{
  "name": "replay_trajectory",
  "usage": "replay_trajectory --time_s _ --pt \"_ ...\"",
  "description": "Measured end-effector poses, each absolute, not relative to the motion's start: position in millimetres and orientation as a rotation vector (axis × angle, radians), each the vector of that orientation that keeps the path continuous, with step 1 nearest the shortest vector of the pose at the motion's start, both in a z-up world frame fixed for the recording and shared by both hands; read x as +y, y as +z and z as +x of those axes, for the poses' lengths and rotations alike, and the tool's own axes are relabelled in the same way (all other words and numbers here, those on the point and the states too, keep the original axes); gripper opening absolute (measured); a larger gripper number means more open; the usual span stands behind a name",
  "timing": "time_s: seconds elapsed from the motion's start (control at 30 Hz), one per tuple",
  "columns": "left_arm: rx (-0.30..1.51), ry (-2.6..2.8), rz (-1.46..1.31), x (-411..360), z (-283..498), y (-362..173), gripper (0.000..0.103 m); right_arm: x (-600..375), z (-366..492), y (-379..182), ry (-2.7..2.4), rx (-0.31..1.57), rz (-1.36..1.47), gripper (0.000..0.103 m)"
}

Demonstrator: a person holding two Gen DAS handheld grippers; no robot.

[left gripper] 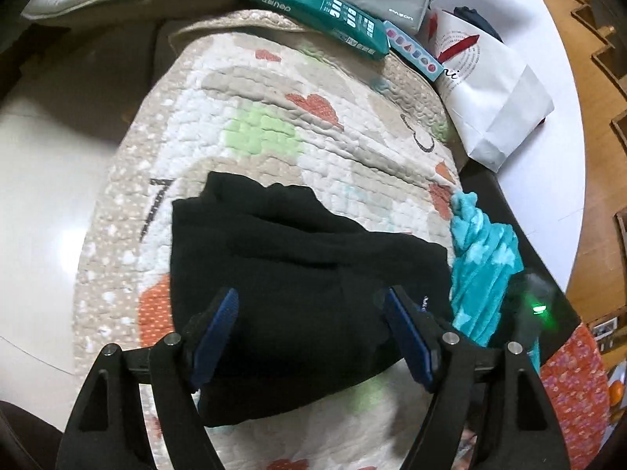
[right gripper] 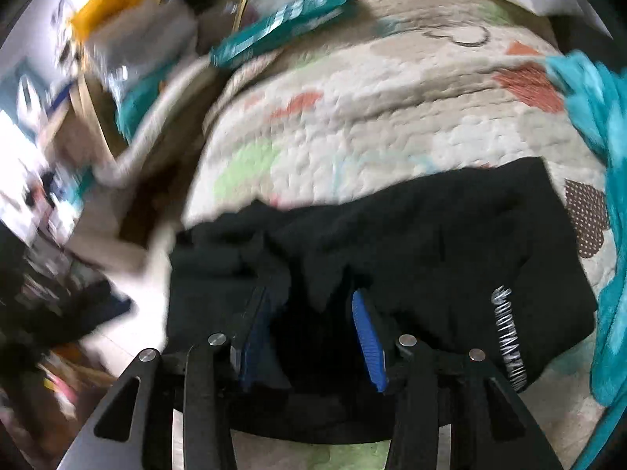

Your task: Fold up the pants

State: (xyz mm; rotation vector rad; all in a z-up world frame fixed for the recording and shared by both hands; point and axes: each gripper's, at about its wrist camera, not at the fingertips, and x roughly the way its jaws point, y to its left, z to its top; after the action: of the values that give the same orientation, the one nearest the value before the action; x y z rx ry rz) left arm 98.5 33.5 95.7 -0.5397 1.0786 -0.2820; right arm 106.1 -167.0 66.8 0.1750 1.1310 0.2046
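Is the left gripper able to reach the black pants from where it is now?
Probably yes. The left gripper hangs with open jaws directly over the black pants on the quilt, and nothing lies between them.

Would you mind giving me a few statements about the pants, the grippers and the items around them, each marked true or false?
1. The black pants lie on a patterned quilt. True.
2. The left gripper is clamped shut on the pants. False: its fingers stand wide apart over the fabric, gripping nothing.
3. A teal fleece cloth lies beside the pants, at their right edge in the left wrist view. True.
4. The pants carry no print. False: white lettering runs along one edge.
5. The right gripper has its fingers apart, with black fabric between them. True.
6. A white paper bag sits on top of the pants. False: it stands at the far right, off the pants.
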Motion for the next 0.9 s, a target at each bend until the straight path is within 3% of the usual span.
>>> replay_trajectory --time_s 0.1,0.23,0.37,0.53,0.8,0.9 --pt "1.077 -0.304 -0.451 18.5 102.9 106.6 0.076 -187.7 99.1 58.7 0.096 1.168 0.263 0.044" --pt "1.062 -0.395 -0.275 -26.1 120.8 128.8 0.076 -235.6 52.4 84.4 -0.025 1.007 0.414 0.047" --pt "1.093 -0.501 -0.12 -89.5 152.7 130.1 0.076 -284.1 33.9 68.0 -0.17 0.976 0.603 0.048" --pt "1.199 -0.603 -0.007 -172.2 199.0 105.2 0.076 -308.3 35.9 40.6 -0.191 0.984 0.769 0.048" --pt "1.333 -0.632 0.135 -255.0 242.2 43.7 0.076 -308.2 55.2 36.1 -0.168 0.919 0.768 0.056" --pt "1.358 -0.62 0.229 -270.8 242.4 30.2 0.076 -309.8 58.9 36.8 -0.161 0.924 0.744 0.053"
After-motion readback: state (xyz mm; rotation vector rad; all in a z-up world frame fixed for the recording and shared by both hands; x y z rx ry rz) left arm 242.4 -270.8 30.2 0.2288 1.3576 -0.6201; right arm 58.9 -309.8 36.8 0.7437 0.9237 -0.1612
